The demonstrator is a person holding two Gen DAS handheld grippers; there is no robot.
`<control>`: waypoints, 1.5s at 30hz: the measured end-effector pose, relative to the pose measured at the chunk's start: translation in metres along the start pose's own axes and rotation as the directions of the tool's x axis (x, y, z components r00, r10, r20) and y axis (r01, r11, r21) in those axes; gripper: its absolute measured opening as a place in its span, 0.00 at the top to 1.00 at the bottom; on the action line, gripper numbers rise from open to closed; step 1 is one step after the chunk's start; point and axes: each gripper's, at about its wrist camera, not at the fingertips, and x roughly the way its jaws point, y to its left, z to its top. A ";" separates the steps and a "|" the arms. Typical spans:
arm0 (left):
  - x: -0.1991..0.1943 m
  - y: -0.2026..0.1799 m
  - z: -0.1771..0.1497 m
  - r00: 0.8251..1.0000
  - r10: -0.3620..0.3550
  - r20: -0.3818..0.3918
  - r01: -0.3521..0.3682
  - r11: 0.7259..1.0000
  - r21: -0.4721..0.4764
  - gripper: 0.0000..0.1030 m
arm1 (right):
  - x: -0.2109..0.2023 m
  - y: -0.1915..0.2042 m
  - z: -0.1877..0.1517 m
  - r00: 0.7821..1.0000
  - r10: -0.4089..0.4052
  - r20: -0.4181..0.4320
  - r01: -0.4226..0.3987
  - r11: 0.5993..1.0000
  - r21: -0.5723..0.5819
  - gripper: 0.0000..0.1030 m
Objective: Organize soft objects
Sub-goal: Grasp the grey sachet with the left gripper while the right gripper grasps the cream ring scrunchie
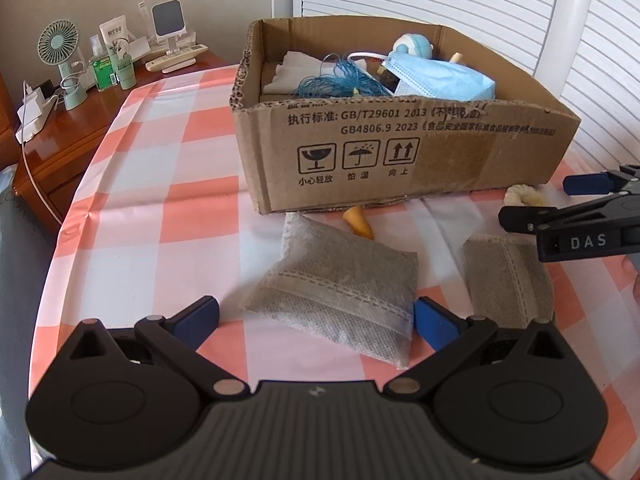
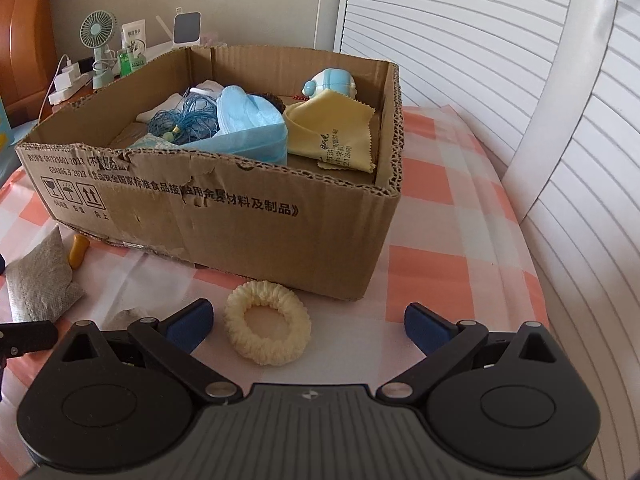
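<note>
Reading "GB4806.9 2023" on cardboard box (image 1: 400, 160), "DAS" on right gripper (image 2: 308, 326), both grippers agape, left gripper (image 1: 316, 316) by grey pouch (image 1: 340, 300).

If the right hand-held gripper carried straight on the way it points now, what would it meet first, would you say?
Most likely the cream scrunchie, lying on the checked cloth between the open right hand-held gripper fingers, nearer the left one. Beyond it stands the cardboard box. Height above the cloth is unclear.
</note>
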 end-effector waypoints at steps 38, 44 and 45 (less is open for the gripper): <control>0.007 -0.010 0.013 0.996 -0.074 0.058 0.069 0.994 0.085 0.23 | -0.014 0.006 -0.015 0.995 0.037 0.089 -0.035 0.999 -0.015 0.21; 0.005 -0.010 0.014 0.995 -0.081 0.058 0.075 0.993 0.091 0.27 | -0.018 0.007 -0.016 0.995 0.038 0.093 -0.038 0.999 -0.011 0.41; 0.005 -0.010 0.014 0.995 -0.081 0.057 0.076 0.993 0.090 0.28 | -0.018 0.006 -0.016 0.995 0.037 0.094 -0.036 0.999 -0.010 0.43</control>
